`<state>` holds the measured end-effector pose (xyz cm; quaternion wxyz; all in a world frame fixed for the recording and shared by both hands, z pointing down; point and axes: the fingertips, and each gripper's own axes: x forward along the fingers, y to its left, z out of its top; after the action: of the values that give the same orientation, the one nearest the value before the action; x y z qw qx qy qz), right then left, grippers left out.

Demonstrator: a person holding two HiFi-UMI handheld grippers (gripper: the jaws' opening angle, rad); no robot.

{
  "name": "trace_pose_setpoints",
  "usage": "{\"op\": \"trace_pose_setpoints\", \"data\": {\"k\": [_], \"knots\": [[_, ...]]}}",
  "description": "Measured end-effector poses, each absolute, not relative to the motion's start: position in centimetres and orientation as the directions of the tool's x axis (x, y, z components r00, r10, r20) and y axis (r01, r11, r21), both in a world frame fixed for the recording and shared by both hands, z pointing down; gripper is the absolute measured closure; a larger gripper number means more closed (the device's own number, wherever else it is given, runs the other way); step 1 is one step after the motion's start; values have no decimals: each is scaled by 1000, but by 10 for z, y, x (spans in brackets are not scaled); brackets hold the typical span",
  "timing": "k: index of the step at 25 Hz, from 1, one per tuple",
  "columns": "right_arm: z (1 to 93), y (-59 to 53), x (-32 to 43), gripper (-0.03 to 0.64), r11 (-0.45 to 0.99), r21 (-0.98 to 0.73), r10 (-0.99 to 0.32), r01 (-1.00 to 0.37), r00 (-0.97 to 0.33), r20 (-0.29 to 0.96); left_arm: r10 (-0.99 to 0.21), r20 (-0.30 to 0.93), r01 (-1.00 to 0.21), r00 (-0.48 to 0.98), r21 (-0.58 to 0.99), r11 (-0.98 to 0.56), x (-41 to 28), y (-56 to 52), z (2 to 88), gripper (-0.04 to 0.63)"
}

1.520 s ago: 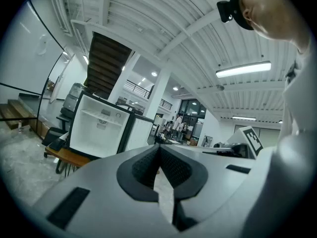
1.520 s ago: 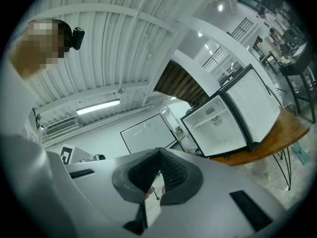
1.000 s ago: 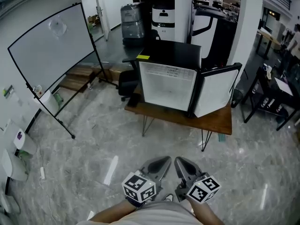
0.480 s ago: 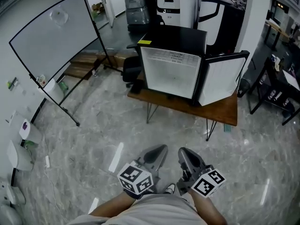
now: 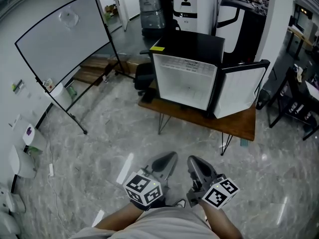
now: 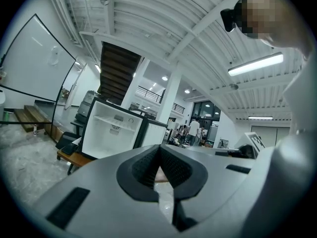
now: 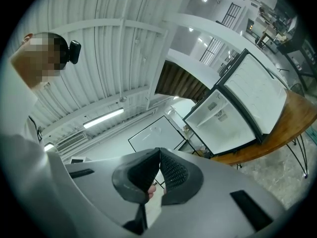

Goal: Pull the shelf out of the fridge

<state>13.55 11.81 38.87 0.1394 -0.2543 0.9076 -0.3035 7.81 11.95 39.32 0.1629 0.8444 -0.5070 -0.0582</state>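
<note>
1. Fridge (image 5: 187,81), small and white inside with a black casing, stands on a wooden surface (image 5: 237,126) with thin metal legs, at the far side of the marbled floor (image 5: 109,133).
2. Its door (image 5: 240,91) is swung open to the right in the head view, so the white interior faces the person.
3. The shelf (image 6: 112,119) sits inside the fridge, high in the compartment. In the left gripper view it shows as a thin pale line across the cavity, and nothing can be seen resting on it.
4. The left tool (image 5: 168,158) is held low and close to the person's body, its tips pointing toward the fridge. It is well apart from the shelf, with open floor between them.
5. In the left gripper view the left tool's ribbed pads (image 6: 148,165) are pressed together at the tips with nothing between them. The fridge lies beyond them, up and to the left.
6. The right tool (image 5: 191,160) hangs just beside the left one at the same low height, equally far from the fridge.
7. In the right gripper view its pads (image 7: 171,171) also meet at the tips and hold nothing. The open fridge appears far off at the upper right.
8. A whiteboard (image 5: 62,39) on a wheeled stand is at the left of the room, well clear of both tools.
</note>
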Motion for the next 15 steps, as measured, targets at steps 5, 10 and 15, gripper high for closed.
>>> {"op": "trace_pose_setpoints", "data": {"k": [5,10,15], "knots": [[395,88,120,594,669,-639,-556,-379,-826,-92,-872,57,-833,486,332,-443,64,91,395,589],[399,39,94,594,641,-654,-589,-401,-804,-85,-857,50,-818,513,331,-471,38,41,398,589],[401,-26,55,594,615,-665,-631,-424,-770,-91,-837,48,-805,545,307,-507,-2,-23,398,589]]}}
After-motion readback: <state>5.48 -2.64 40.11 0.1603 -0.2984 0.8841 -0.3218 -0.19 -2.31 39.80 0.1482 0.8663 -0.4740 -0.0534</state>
